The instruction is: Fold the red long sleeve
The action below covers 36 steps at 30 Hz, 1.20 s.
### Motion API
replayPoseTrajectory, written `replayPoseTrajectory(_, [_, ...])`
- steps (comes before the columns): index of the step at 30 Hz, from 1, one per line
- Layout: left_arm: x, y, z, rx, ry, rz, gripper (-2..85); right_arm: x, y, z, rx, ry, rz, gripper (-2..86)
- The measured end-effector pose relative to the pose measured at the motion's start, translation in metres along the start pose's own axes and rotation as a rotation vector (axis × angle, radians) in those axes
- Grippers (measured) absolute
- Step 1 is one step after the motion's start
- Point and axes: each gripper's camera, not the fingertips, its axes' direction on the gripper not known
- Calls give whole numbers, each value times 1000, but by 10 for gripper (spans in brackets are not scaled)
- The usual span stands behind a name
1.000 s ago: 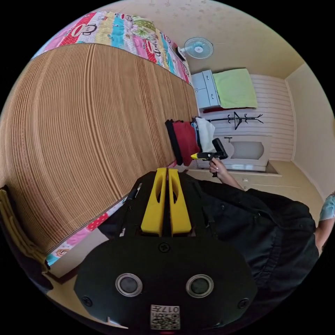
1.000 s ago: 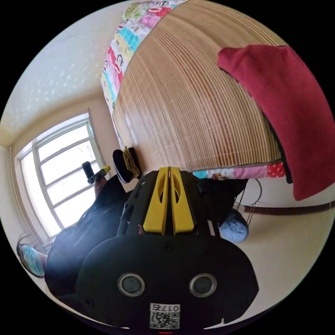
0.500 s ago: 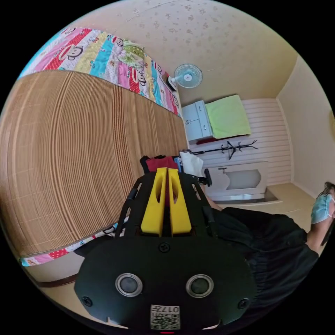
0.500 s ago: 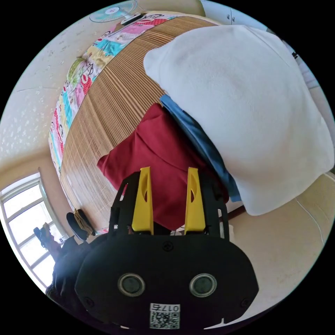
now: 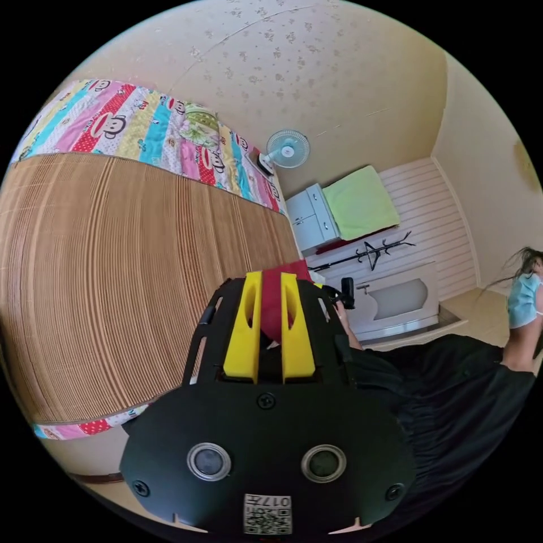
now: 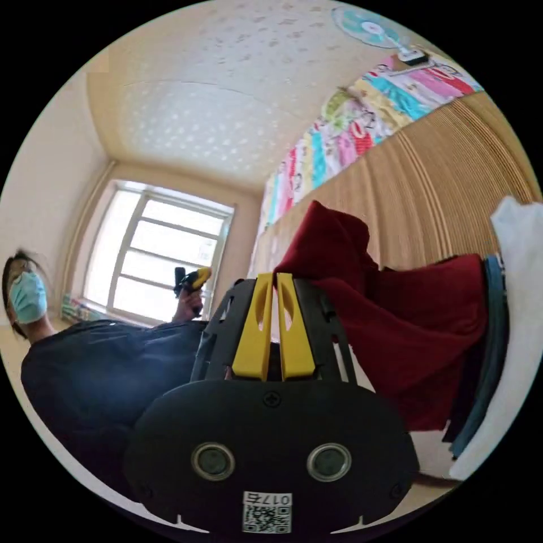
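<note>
Right hand-held gripper [image 6: 271,277], open earlier, now pinches the red long sleeve [image 6: 396,317]; left hand-held gripper [image 5: 270,277] has parted slightly.

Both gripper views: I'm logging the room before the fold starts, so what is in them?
red long sleeve: one, dark red, on the mat's edge, one corner lifted
white garment: one, white, beside the red one
blue garment: one, blue, between the red and the white
bamboo mat: one, tan, over the bed
quilt: one, multicoloured, beyond the mat
fan: one, pale teal, by the wall
cabinet: one, white, with green cloth on it
window: one, bright
left tongs: yellow, open
right tongs: yellow, apparently pinching the red corner
</note>
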Motion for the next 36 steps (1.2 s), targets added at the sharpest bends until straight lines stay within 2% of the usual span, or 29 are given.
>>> replayPoseTrajectory(4, [-7, 3, 6, -15, 182, 53, 81, -93, 19, 4, 2, -84, -258, 8])
replayPoseTrajectory(13, [15, 35, -57, 59, 203, 381, 98, -285, 104, -100, 264, -409, -848, 9])
replayPoseTrajectory(15, [24, 40, -73, 67, 224, 456, 98, -313, 123, -129, 316, -571, -1022, 9])
replayPoseTrajectory(18, [44, 47, -106, 92, 227, 587, 98, -313, 129, -165, 449, -822, -1151, 9])
replayPoseTrajectory(23, [80, 64, -124, 46, 199, 785, 95, -260, 106, -174, 611, -1142, -1054, 9])
replayPoseTrajectory(27, [106, 83, -103, 2, 182, 947, 105, -196, 82, -91, 530, -1594, -862, 9])
replayPoseTrajectory(30, [119, 95, -89, 8, 142, 1038, 107, -164, 96, -35, 509, -1653, -744, 8])
replayPoseTrajectory(36, [140, 113, -54, -158, 93, 1151, 131, -134, 118, 25, 438, -1659, -678, 7])
